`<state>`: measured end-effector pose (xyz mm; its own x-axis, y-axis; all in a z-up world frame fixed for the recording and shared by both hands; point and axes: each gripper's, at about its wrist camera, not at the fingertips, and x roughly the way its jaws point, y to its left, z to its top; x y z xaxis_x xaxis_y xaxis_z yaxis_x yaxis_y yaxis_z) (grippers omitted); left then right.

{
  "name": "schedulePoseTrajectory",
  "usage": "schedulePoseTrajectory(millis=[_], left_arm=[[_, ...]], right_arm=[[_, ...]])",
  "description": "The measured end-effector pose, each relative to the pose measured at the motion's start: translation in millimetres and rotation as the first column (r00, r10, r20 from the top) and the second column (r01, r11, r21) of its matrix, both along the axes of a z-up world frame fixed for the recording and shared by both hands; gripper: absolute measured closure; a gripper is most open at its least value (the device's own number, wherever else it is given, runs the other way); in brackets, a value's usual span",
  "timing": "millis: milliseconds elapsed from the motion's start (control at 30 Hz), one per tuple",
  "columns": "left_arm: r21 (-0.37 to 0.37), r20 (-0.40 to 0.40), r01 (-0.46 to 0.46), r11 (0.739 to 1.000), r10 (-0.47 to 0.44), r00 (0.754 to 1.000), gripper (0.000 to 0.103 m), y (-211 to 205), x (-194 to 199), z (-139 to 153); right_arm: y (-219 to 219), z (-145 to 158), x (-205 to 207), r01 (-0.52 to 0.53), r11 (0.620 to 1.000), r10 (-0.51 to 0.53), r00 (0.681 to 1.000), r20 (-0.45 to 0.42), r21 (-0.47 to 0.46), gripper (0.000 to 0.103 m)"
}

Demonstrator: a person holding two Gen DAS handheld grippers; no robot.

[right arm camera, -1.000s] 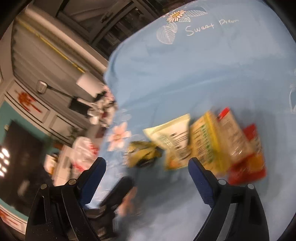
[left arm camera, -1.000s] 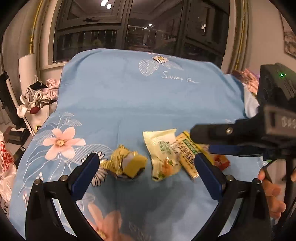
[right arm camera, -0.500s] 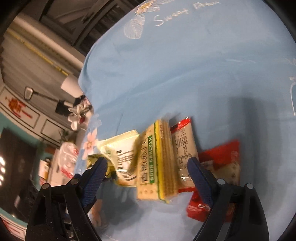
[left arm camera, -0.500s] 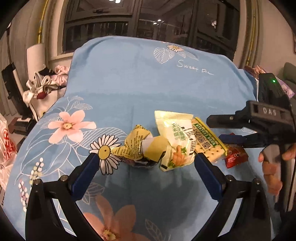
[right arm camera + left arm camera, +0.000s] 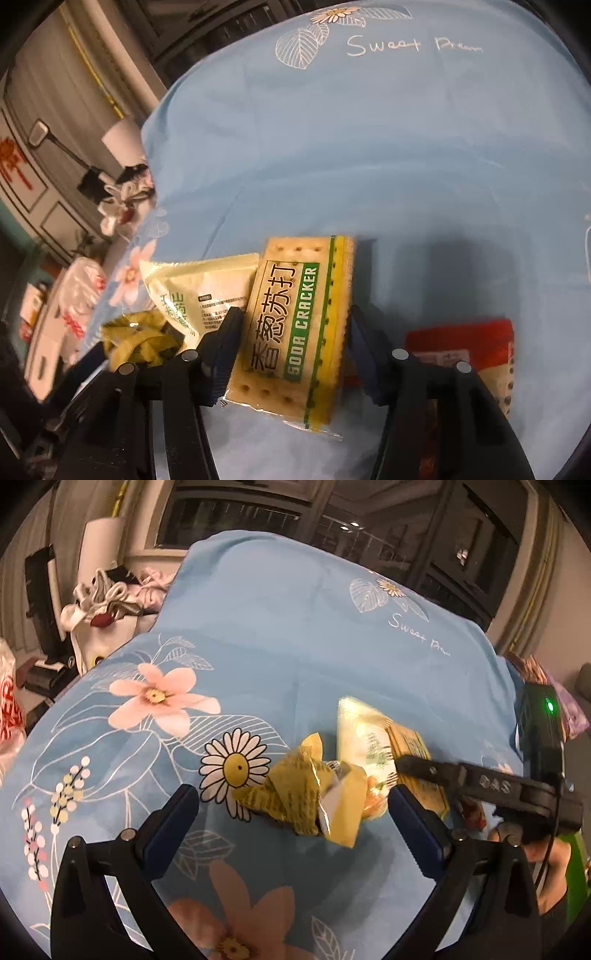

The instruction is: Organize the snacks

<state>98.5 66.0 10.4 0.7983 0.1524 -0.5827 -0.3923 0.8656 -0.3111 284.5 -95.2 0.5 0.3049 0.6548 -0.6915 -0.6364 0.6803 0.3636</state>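
Observation:
Several snack packs lie together on a blue flowered sheet. My left gripper is open just above the sheet, with a crumpled yellow wrapper between its fingertips and touching neither pad. Behind the wrapper lies a pale cream packet. My right gripper is closing its jaws on a yellow and green soda cracker pack, and both pads sit against its long edges. One of its black fingers reaches in from the right. A red packet lies right of the cracker pack, partly hidden by the gripper.
Off the sheet's left edge stand white bags and bundled cloth and a red and white plastic bag. Dark windows lie beyond the far edge. Bare blue sheet spreads behind and left of the snacks.
Both grippers came down closer to the snacks. The right jaws narrowed from wide open to against the cracker pack's edges. The left gripper rolled and now frames the yellow wrapper.

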Motion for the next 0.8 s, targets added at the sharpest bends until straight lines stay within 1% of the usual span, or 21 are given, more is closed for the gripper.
schedulePoseTrajectory(millis=[67,133,200,233,333,400,433,500,567,633,667,733,800], left_arm=[[-0.009,0.006,0.002,1.0,-0.001,1.0,0.0,2,-1,0],[-0.002,0.005,0.016,1.0,-0.016,1.0,0.0,0,-1,0],[0.015,0.006,0.038,0.999,-0.038,0.999,0.0,-7,-3,1],[0.028,0.009,0.051,0.998,-0.052,0.999,0.0,-12,-4,3],[0.057,0.011,0.085,0.995,-0.086,0.996,0.0,-26,-8,6],[0.089,-0.008,0.098,0.991,-0.098,0.995,0.0,-39,-11,9],[0.117,-0.023,0.106,0.987,-0.104,0.994,0.0,-49,-15,10],[0.137,-0.041,0.116,0.984,-0.112,0.993,0.0,-60,-26,9],[0.109,-0.027,0.122,0.987,-0.12,0.992,0.0,-75,-48,6],[0.051,-0.022,0.138,0.989,-0.137,0.99,0.0,-87,-65,4],[0.042,-0.025,0.133,0.99,-0.132,0.991,0.0,-92,-70,5],[0.048,-0.033,0.116,0.992,-0.115,0.993,0.0,-104,-83,7],[0.046,-0.048,0.133,0.99,-0.131,0.99,0.0,-118,-94,8]], right_arm=[[-3,-3,-4,-0.03,1.0,0.03,0.999,-0.028,-0.004,0.046],[-3,-5,-18,-0.065,0.996,0.066,0.998,0.012,-0.058,0.047],[-5,-4,-30,-0.078,0.992,0.082,0.996,0.035,-0.095,0.047],[-8,-3,-35,-0.079,0.991,0.082,0.996,0.024,-0.106,0.047],[-28,-5,-52,-0.094,0.992,0.09,0.995,-0.048,-0.088,0.047],[-44,-5,-66,-0.103,0.991,0.097,0.993,-0.07,-0.09,0.047],[-53,-5,-74,-0.105,0.99,0.098,0.992,-0.082,-0.089,0.047],[-73,-5,-89,-0.112,0.99,0.101,0.987,-0.121,-0.086,0.047],[-87,-6,-105,-0.116,0.989,0.101,0.984,-0.148,-0.096,0.047],[-104,-4,-126,-0.137,0.983,0.118,0.981,-0.157,-0.12,0.047],[-109,-4,-133,-0.138,0.983,0.117,0.98,-0.163,-0.125,0.047],[-124,-5,-151,-0.133,0.982,0.108,0.978,-0.179,-0.134,0.047],[-140,-4,-167,-0.118,0.984,0.096,0.981,-0.167,-0.132,0.047]])
